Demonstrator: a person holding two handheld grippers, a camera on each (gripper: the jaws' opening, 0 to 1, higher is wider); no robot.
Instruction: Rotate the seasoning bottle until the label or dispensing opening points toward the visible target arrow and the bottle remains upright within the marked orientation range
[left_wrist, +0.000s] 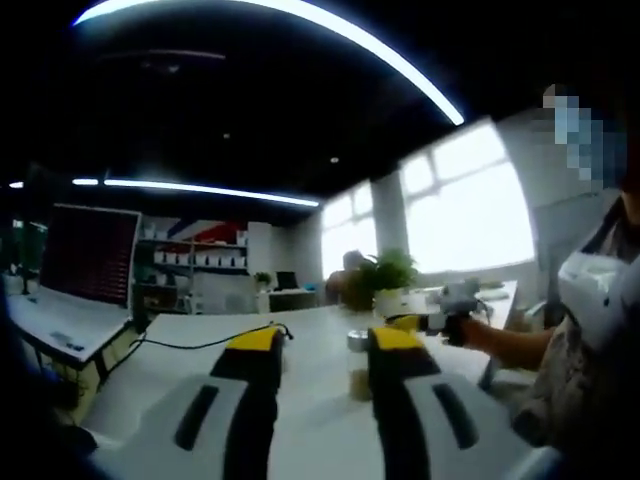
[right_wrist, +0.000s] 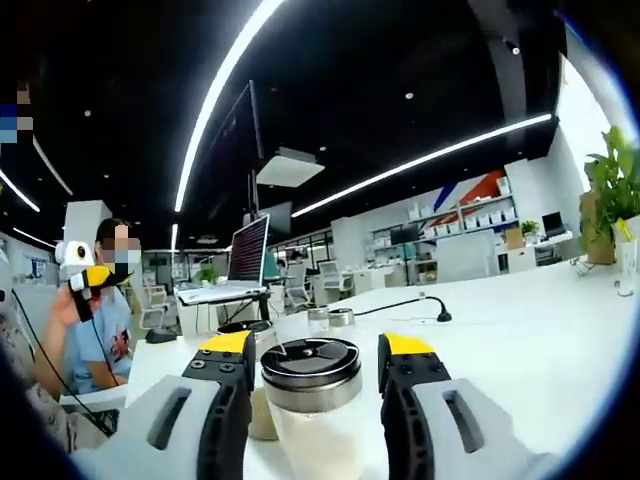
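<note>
The seasoning bottle (right_wrist: 312, 400), clear glass with pale contents and a black-and-silver lid, stands upright on the white table (right_wrist: 520, 330). It is between the jaws of my right gripper (right_wrist: 318, 346). The jaws flank it with a thin gap on each side, so that gripper is open. A second lidded bottle (right_wrist: 262, 405) is half hidden behind its left jaw. My left gripper (left_wrist: 325, 342) hovers open over the table (left_wrist: 180, 360) with nothing between its jaws. A brownish bottle (left_wrist: 359, 384) peeks out beside its right jaw. No target arrow is visible.
A person's hand holds the right gripper (left_wrist: 445, 312) at the table's far side, and the left gripper (right_wrist: 85, 275) shows raised at the left. Also here: small silver-lidded jars (right_wrist: 330, 316), a black cable (right_wrist: 420, 300), a laptop on a stand (right_wrist: 240, 265), potted plants (left_wrist: 382, 275).
</note>
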